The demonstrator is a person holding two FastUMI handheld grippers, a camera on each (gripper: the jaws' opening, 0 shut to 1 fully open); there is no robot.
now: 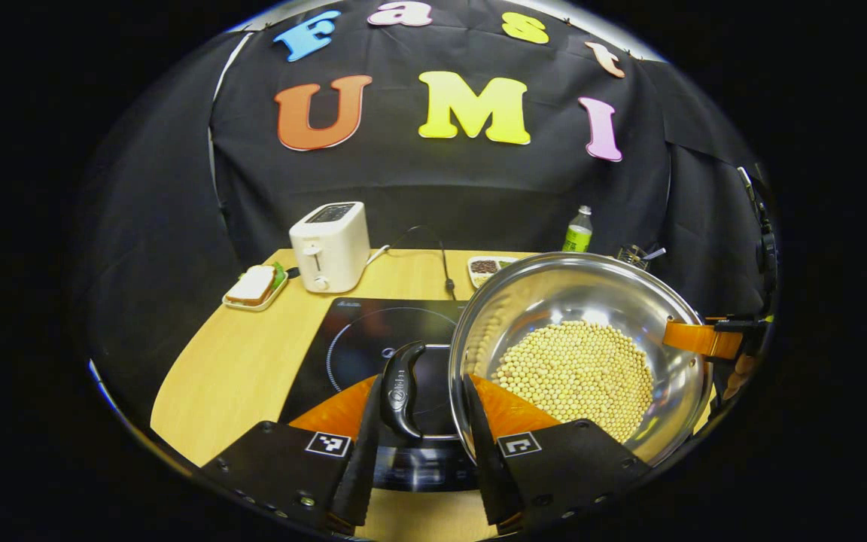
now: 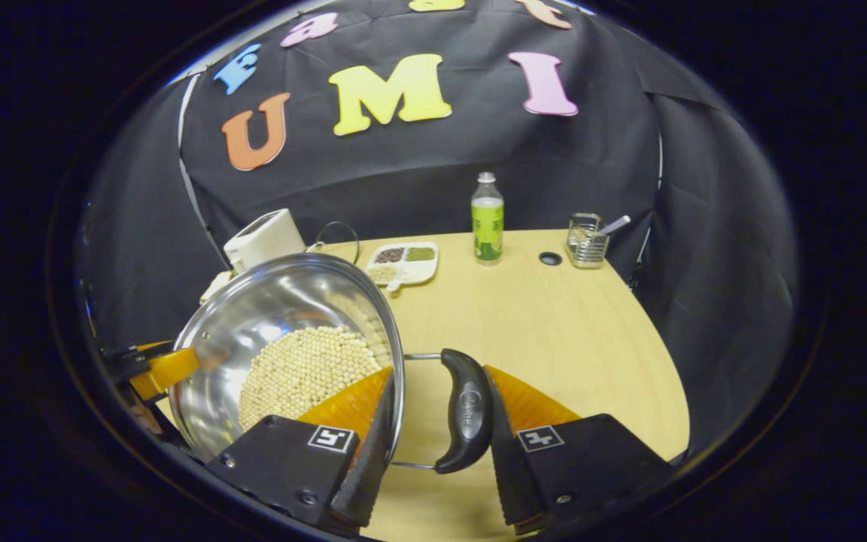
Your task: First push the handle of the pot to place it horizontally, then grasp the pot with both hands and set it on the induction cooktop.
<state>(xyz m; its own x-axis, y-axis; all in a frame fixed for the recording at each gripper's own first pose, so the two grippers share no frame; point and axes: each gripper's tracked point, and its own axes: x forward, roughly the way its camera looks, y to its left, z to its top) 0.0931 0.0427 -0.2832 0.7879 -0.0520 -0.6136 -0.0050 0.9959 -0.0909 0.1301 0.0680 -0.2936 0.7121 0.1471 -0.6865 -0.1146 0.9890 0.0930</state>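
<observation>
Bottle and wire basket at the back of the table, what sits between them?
A small dark round hole in the table top, between bottle and wire basket, right gripper view.

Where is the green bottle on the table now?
In the right gripper view the green bottle stands upright at the table's far edge, between the divided snack tray on its left and the wire basket on its right.
</observation>
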